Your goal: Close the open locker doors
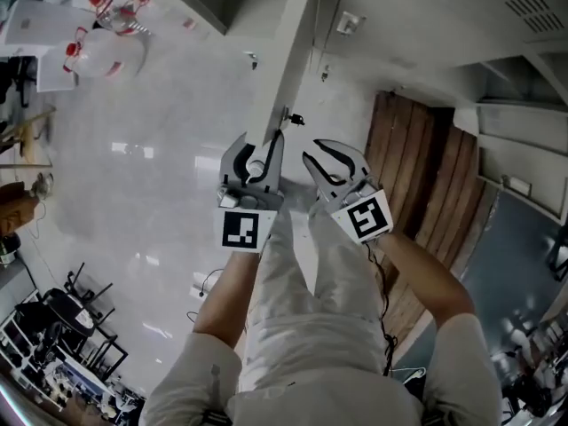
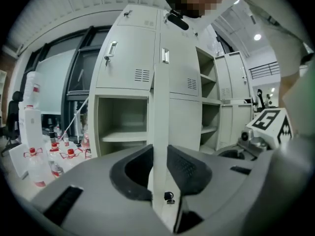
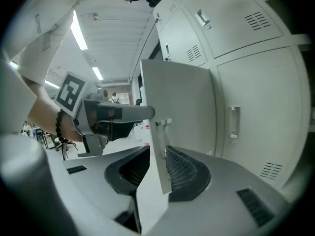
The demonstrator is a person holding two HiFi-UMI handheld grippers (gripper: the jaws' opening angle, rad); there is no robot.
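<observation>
The left gripper (image 1: 260,153) pinched the free edge of an open locker door (image 2: 160,132), which stood out edge-on from the grey lockers (image 2: 129,58). Just beside it, the right gripper (image 1: 335,162) straddled the same door with its jaws spread, not pressing on it.

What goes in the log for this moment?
left fingers: clamped on locker door | right fingers: around door edge, seemingly loose | status: door open

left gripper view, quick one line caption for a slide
Left gripper clamped on the edge of an open locker door, empty shelves behind.
</observation>
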